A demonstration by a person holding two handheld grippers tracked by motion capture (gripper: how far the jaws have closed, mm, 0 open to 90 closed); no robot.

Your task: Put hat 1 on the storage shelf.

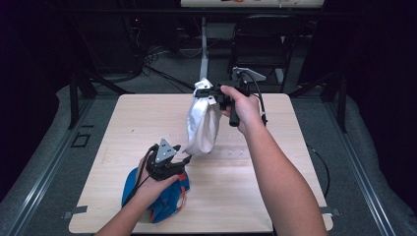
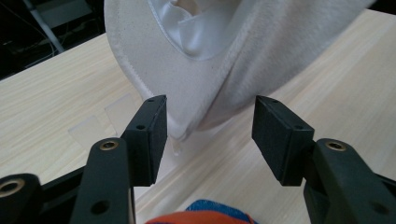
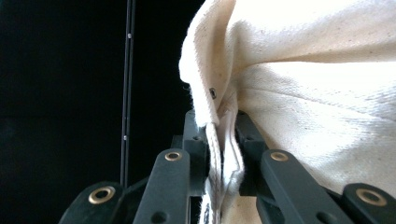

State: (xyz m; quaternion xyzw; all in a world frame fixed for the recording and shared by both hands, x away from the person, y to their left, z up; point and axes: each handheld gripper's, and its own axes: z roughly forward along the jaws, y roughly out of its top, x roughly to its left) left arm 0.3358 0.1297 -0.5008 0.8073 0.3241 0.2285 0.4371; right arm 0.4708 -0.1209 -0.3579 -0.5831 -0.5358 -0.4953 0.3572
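My right gripper [image 1: 206, 93] is raised over the far middle of the wooden table [image 1: 275, 196]. It is shut on the top edge of a white cloth piece [image 1: 201, 125], which hangs down from it toward the table. In the right gripper view the jaws [image 3: 223, 140] pinch a folded seam of the white cloth [image 3: 303, 93]. My left gripper [image 1: 186, 158] is open at the cloth's lower end. In the left gripper view the cloth's hanging tip [image 2: 224, 60] sits between the jaws [image 2: 210, 135], nearer the left pad. A blue and orange cloth item [image 1: 164, 199] lies under my left hand.
A black folding chair [image 1: 263, 39] and a white post [image 1: 203, 44] stand behind the table, with cables on the floor. Small clear tape patches [image 2: 88, 128] are stuck on the tabletop. Bare wood extends to the right of the right forearm.
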